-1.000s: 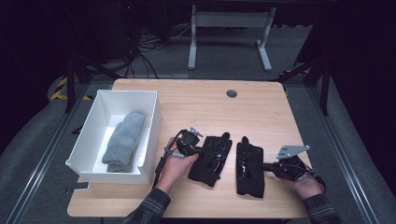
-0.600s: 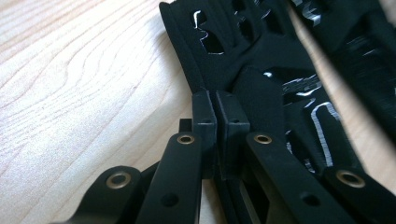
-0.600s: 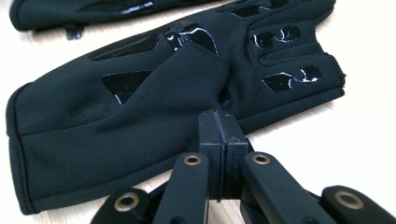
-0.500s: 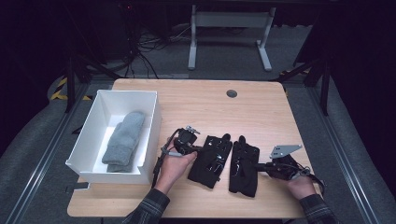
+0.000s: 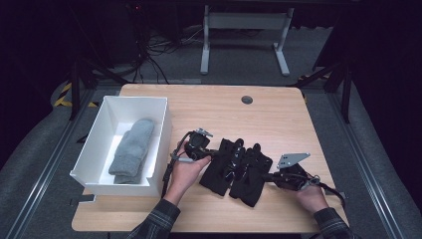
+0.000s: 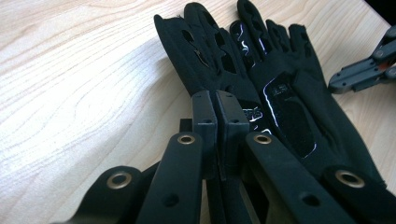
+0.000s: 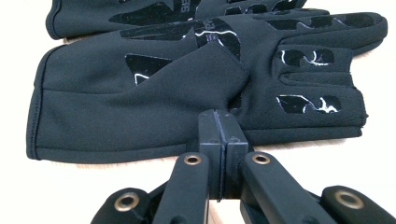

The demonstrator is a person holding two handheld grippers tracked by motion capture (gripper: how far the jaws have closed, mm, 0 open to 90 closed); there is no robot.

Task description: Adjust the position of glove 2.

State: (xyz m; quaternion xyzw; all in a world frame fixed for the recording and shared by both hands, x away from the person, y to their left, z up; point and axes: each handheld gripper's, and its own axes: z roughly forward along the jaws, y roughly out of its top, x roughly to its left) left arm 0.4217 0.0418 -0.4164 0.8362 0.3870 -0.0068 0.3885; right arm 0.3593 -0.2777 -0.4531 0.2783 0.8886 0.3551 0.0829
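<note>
So on the high view I've got two black gloves lying side by side in the middle of the worktop, touching or slightly overlapping along their inner edges. The left glove sits just right of my left gripper, and the right glove is angled with its cuff toward the near edge.

In the left gripper view the jaws are pressed together, right at the edge of the left glove – I can't tell if any fabric is actually caught between them. The glove fingers point away from the camera, glossy grip patches facing up, and the right gripper's tip pokes in from the far right.

My right gripper comes in from the right, its grey plate on top. In the right gripper view its jaws are also pressed together, tips against the near edge of the right glove by the thumb flap – again, can't say whether they're pinching cloth or just touching it.

Off to the left there's a white box with a grey mitten lying in it, well apart from the gloves.
</note>
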